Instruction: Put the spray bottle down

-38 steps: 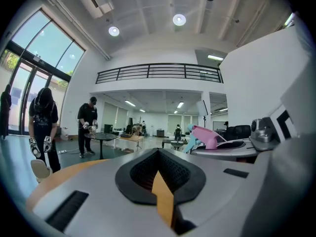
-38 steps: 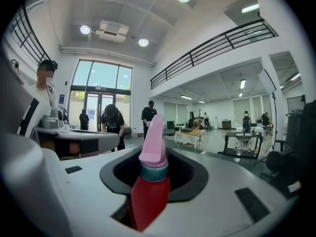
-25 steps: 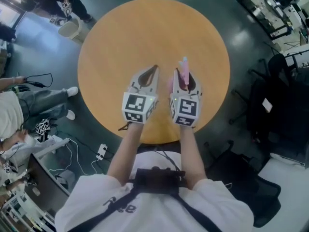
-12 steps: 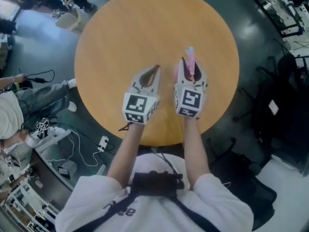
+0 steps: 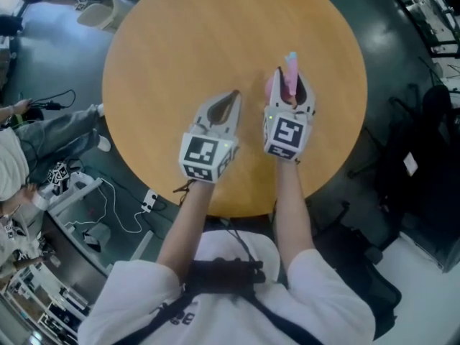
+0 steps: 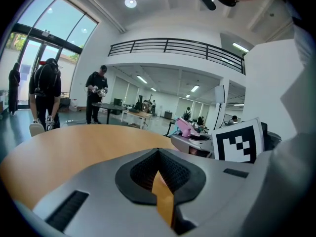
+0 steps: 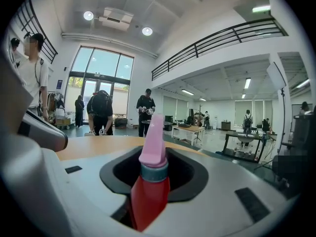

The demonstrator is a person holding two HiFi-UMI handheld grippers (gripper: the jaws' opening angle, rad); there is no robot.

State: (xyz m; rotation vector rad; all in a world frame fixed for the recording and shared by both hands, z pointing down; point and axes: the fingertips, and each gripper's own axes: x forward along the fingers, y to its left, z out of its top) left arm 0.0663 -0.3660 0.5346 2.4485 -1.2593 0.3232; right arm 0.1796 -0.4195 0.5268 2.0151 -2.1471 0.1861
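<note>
Plainly the right tongs [image 5: 290, 90] pinch the red spray bottle [image 7: 149, 184] upright, pink nozzle up and base facing the round worktop [image 5: 180, 42] beneath. The left tongs [image 5: 231, 100], pressed together and empty, hover just beside.

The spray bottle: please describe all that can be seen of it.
The spray bottle has a red body, a grey-blue collar and a pink tapered head, all plastic-looking. The right claw grips it between its jaws, head pointing away from the person, above the round wooden table. Whether it touches the table cannot be told.
</note>
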